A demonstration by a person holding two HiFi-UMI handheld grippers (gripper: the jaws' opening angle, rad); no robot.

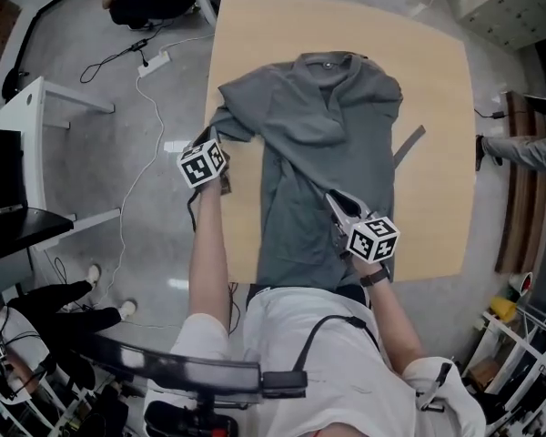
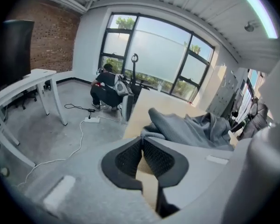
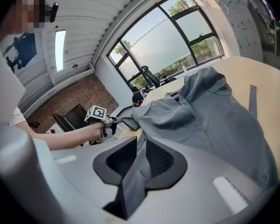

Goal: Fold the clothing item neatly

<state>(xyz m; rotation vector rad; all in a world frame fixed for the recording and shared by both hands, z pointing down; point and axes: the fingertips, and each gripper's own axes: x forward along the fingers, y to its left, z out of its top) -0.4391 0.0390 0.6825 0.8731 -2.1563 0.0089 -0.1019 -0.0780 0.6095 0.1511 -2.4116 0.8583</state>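
One grey shirt [image 1: 332, 144]. One wooden table [image 1: 437, 89]. One grey strip [image 1: 408, 145]. Two grippers: left gripper [image 2: 142, 143], right gripper [image 3: 141, 146]. Two marker cubes: left cube [image 1: 203, 164], right cube [image 1: 373, 238]. One watch [image 1: 375, 278]. One power strip [image 1: 153, 63]. One white desk [image 1: 36, 107]. Three bystanders: far bystander [image 1: 136, 3], right-edge bystander [image 1: 528, 148], lower-left bystander [image 1: 64, 321].

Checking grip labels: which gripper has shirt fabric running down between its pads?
The right gripper: grey shirt fills its jaws. The left gripper shows only tabletop between closed pads, sleeve just ahead.
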